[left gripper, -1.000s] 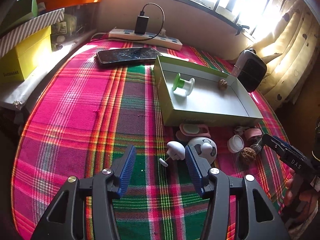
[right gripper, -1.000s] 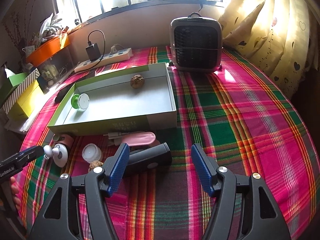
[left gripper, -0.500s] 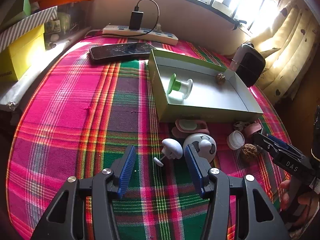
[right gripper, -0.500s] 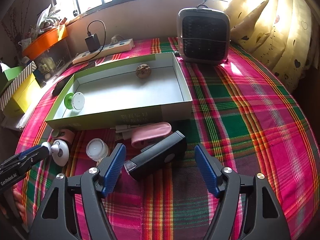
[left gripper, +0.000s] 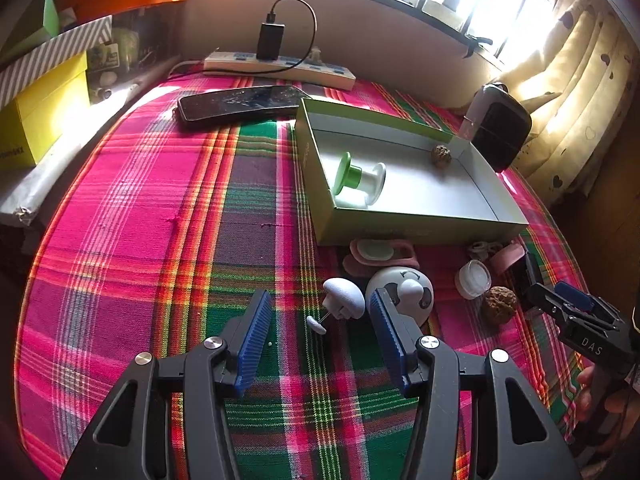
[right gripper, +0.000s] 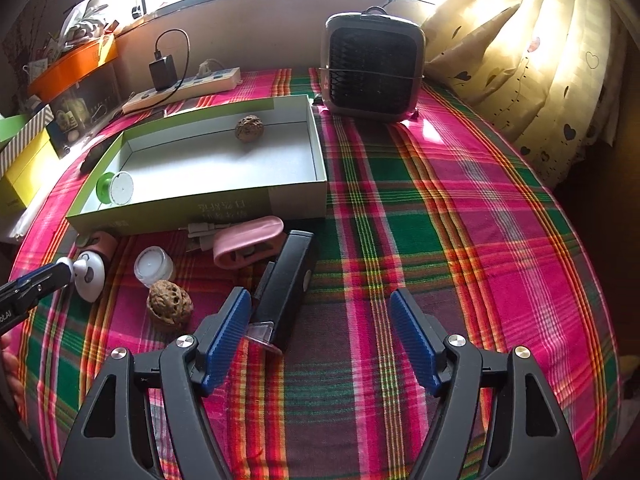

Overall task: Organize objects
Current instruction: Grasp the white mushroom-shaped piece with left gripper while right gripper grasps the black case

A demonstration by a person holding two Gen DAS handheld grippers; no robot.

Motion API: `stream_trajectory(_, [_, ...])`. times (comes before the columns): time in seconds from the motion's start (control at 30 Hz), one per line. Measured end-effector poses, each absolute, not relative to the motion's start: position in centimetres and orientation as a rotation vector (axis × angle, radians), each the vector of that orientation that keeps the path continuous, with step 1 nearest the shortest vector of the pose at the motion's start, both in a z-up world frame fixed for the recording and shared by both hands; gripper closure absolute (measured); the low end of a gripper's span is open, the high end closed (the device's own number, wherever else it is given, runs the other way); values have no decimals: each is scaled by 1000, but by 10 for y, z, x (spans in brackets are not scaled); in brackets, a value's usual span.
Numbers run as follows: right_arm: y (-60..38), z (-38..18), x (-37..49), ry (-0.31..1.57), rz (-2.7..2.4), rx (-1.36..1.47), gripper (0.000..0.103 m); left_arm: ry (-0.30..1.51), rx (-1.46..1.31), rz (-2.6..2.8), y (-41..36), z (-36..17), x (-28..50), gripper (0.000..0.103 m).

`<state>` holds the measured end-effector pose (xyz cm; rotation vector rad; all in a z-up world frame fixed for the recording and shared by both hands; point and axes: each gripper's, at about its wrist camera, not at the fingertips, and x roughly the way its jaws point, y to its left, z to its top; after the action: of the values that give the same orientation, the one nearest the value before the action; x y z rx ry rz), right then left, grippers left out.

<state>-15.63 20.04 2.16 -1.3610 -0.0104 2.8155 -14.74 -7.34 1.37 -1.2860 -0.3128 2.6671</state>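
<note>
1. The left gripper (left gripper: 316, 320) stands released over the plaid cloth (left gripper: 160, 240), its blue pads apart and pressing on nothing.
2. Between those pads' tips lies a small white mushroom-shaped piece (left gripper: 343, 298), its thin stem and foot pointing back toward the gripper; neither pad touches it.
3. Just beyond the right-hand pad sits a white round toy with dark patches (left gripper: 404, 290), so close to the pad that I cannot tell whether they touch.
4. The right gripper (right gripper: 320, 320) is also released, jaws wide and gripping nothing. A black oblong device (right gripper: 286, 284) lies on the cloth near its left pad, its clear-tipped end reaching into the gap beside that pad.
5. Left of the device rests a walnut (right gripper: 170, 306), then a small clear jar (right gripper: 154, 266), and a pink curved case (right gripper: 248, 240) lies against the device's far end.
6. Behind this cluster stands an open green box (right gripper: 296, 196) with a pale floor. In it lie a green-and-white spool (right gripper: 116, 188) at the near left corner and a second walnut (right gripper: 248, 128) by the far wall.
7. Further back are a dark phone (left gripper: 240, 102) left of the box, a small fan heater (right gripper: 372, 76), and a white power strip (right gripper: 180, 90) with a black charger plugged in.
8. Bright barred windows and cream heart-print curtains (right gripper: 540, 72) close the room.
</note>
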Motion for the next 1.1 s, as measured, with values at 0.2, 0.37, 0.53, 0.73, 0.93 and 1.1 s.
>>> stream_trajectory(0.2, [201, 14, -159, 53, 2841, -1401, 31, -295, -1296, 2666, -71, 14, -149, 52])
stream_trajectory(0.37, [200, 8, -162, 46, 2831, -1422, 31, -250, -1304, 2672, -68, 14, -150, 52])
stream_trajectory(0.53, [201, 7, -163, 13, 2842, -1400, 31, -228, -1310, 2681, -65, 15, -152, 52])
stream_trajectory(0.73, [207, 7, -163, 7, 2837, -1391, 31, -207, -1315, 2684, -64, 14, -154, 52])
stream_trajectory(0.93, [211, 8, -164, -12, 2841, -1391, 34, -140, -1333, 2710, -57, 14, -157, 52])
stream_trajectory(1.1, [215, 9, -164, -12, 2844, -1380, 46, -186, -1343, 2722, -59, 14, -159, 52])
